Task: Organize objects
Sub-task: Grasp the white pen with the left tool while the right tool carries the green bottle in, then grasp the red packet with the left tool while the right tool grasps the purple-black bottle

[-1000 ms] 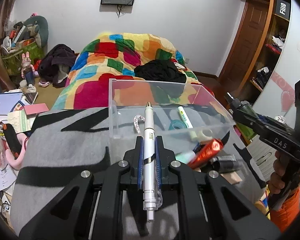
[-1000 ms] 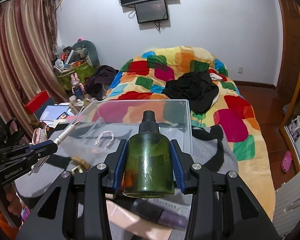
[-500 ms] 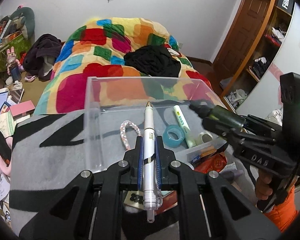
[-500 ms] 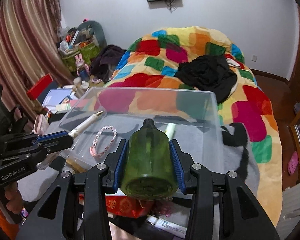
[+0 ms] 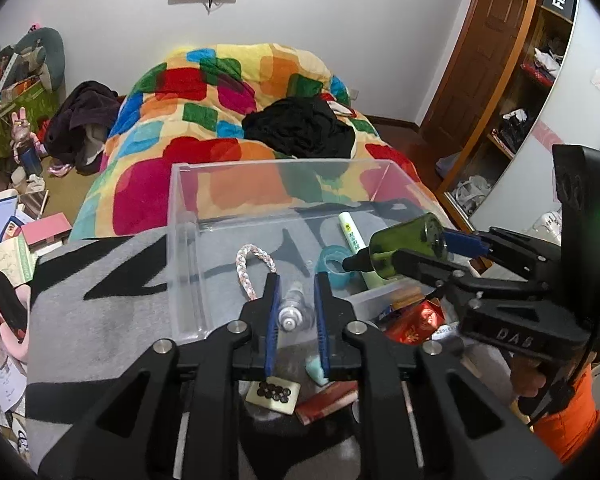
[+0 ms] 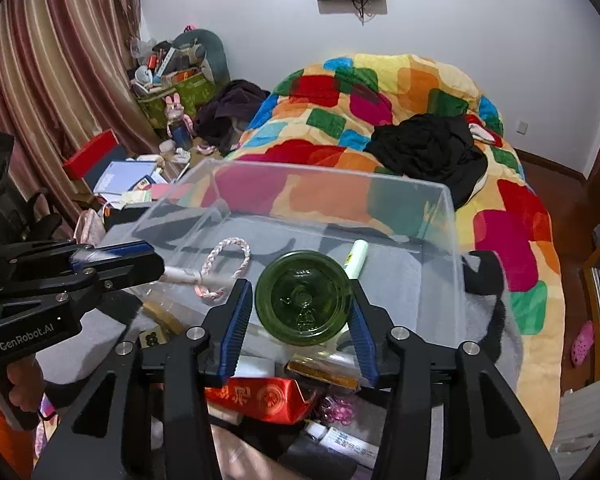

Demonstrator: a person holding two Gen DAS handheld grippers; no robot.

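Observation:
A clear plastic box (image 5: 260, 166) (image 6: 320, 168) sits on a grey blanket and holds a braided cord (image 5: 244, 264), a teal tape roll (image 5: 332, 268) and a white marker (image 5: 352, 232). My left gripper (image 5: 296, 280) hangs over its near edge with its jaws opening. The white pen (image 5: 290, 312) points nose-down between the pads, loose and blurred. My right gripper (image 6: 300, 286) is over the box's right side, its jaws opening too. The green bottle (image 6: 304, 298) (image 5: 408, 244) tips nozzle-first at the fingertips with slim gaps to the pads.
Loose items lie in front of the box: a red packet (image 5: 416, 320), a card of buttons (image 5: 274, 392), small tubes. Beyond it are a patchwork quilt (image 5: 228, 92) with black clothes (image 5: 300, 128). Clutter lines the left wall and a wardrobe (image 5: 540, 80) stands on the right.
Both grippers' jaws have parted. The pen, gripped lengthwise before, now points down between the left pads. The bottle has tipped forward so its base faces the right camera.

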